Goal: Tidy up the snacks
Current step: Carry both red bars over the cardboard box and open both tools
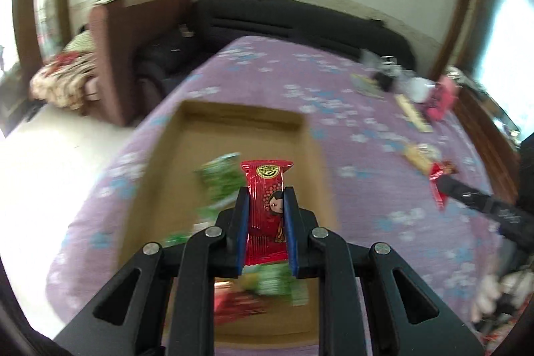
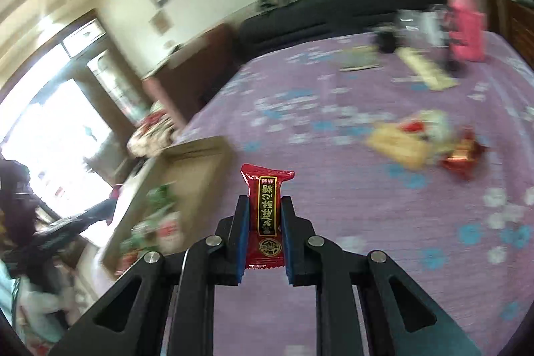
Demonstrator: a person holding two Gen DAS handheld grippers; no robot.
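Several green and red packets already lie in the cardboard box (image 1: 187, 155), so the sorting looks partly done. The left tool (image 1: 266, 199) pinches a red snack packet (image 1: 265, 186) above the box; the right tool (image 2: 264, 206) pinches another red packet (image 2: 266, 189) over the purple surface (image 2: 383, 222), box at its nine o'clock. Loose snacks (image 2: 417, 142) at two o'clock remain.

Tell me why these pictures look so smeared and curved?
Left wrist view: the red snack packet stays sharp while the cardboard box and tablecloth streak with motion blur, and the window glares white. Right wrist view: its red packet is crisp, the background smeared, and the fisheye bends the edges.
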